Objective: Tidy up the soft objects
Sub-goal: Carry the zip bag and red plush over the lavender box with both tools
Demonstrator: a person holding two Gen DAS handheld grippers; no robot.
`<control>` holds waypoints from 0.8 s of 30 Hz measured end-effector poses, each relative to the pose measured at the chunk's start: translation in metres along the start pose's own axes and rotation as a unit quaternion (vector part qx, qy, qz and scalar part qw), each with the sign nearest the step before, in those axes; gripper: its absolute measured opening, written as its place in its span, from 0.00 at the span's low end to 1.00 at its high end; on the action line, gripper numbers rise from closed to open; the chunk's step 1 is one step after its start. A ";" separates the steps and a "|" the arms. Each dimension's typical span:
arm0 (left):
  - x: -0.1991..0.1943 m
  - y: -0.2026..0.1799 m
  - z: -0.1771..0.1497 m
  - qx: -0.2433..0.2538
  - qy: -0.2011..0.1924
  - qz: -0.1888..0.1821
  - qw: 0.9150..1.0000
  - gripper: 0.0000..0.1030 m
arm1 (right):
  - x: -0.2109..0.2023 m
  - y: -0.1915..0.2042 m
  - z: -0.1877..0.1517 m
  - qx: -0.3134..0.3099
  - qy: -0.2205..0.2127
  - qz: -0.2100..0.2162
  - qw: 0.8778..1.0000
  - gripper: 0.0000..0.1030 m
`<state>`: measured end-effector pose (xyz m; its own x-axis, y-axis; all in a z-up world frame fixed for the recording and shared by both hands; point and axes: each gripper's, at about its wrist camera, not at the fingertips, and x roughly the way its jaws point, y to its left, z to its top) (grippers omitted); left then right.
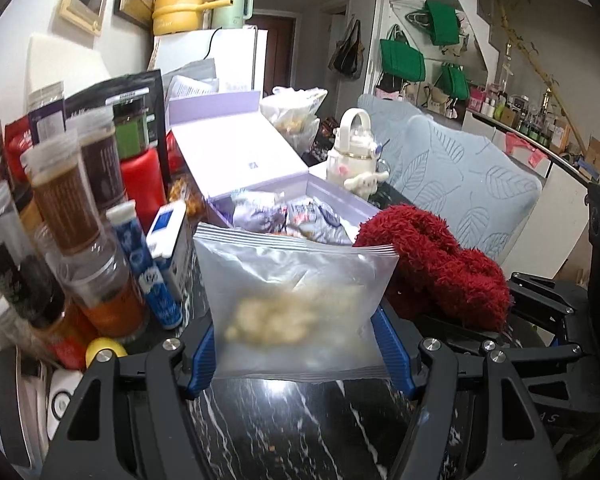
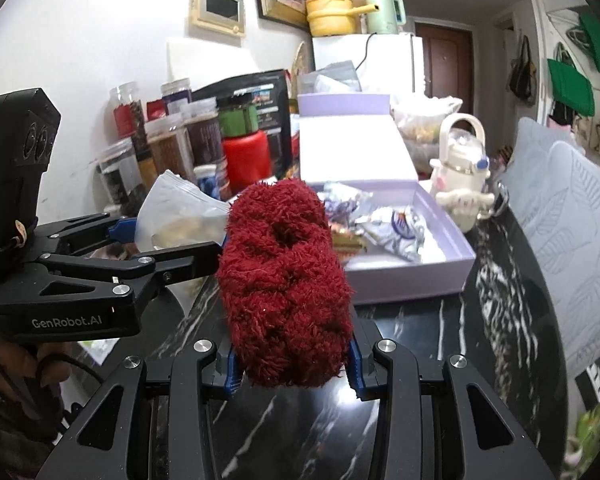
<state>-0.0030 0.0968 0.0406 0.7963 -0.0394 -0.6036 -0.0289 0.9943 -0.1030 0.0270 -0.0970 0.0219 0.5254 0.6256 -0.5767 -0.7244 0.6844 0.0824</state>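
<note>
Though blurred: frosted bag, shaggy red bundle.

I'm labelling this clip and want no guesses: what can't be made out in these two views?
- Contents of the zip bag: left wrist view, a pale blurred lump behind frosted plastic in the left gripper.
- Red fuzzy item: right wrist view; the shaggy pile hides its shape, and the right gripper covers its bottom.
- Jar labels: left wrist view, blurred.
- Lavender box: right wrist view, its left part is behind the red item.
</note>
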 end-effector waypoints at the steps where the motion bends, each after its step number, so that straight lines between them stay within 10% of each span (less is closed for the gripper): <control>1: 0.001 0.000 0.004 0.002 -0.003 -0.001 1.000 0.66 | 0.000 -0.001 0.003 -0.001 -0.002 -0.001 1.000 0.38; 24: 0.030 -0.009 0.096 0.031 -0.077 -0.022 0.996 0.66 | 0.012 -0.059 0.083 -0.011 -0.059 -0.022 0.998 0.38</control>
<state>0.0789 0.0963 0.0989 0.8798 -0.0722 -0.4698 0.0419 0.9963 -0.0746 0.1136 -0.0989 0.0776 0.6048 0.6363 -0.4789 -0.7086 0.7045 0.0412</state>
